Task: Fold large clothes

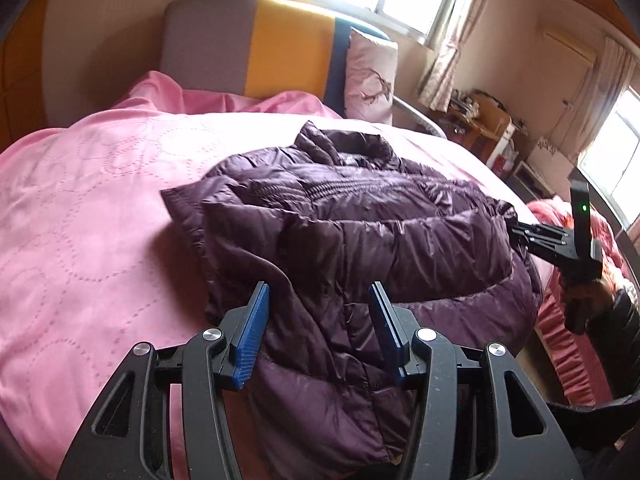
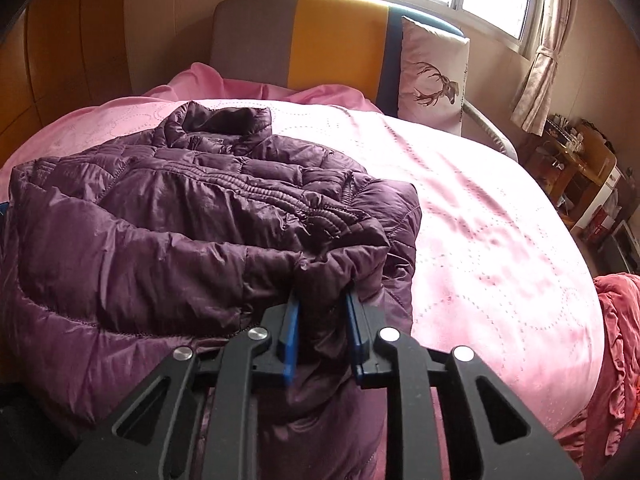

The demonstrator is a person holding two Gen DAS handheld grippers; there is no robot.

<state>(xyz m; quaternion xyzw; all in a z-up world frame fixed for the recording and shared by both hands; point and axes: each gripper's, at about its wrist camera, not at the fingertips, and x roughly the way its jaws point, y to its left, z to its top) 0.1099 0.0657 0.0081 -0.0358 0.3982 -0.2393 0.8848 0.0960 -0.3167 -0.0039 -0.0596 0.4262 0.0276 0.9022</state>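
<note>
Left wrist view: left gripper (image 1: pixel 318 298) hangs over the near edge of the purple jacket (image 1: pixel 360 216), jaws parted, pads clear of the cloth, gripping nothing. The jacket lies just ahead of and under the fingers, spread on the pink bedspread (image 1: pixel 92 220), collar at the far end toward the headboard (image 1: pixel 280 44). A sleeve is already laid across the body, so this looks like mid-fold. Jaws stand open probably because this side is laid down and free for a new hold. To the right of the tool, the right gripper (image 1: pixel 516 226) meets the jacket's far right edge; a pillow (image 1: pixel 370 76) leans beyond.

Right wrist view: right gripper (image 2: pixel 322 300) is closed on a bunched bit of jacket (image 2: pixel 180 240), fabric pinched between the blue pads and puckered right at the fingertips. The rest of the jacket spreads ahead and to the left of the tool, collar far ahead. Bare bedspread (image 2: pixel 480 220) runs off to the right. The pinch sits at the folded sleeve's end or the side edge, hard to say which; likely held there to pull that side over or straighten it. Puffy, slick cloth: may slip or spring back.
</note>
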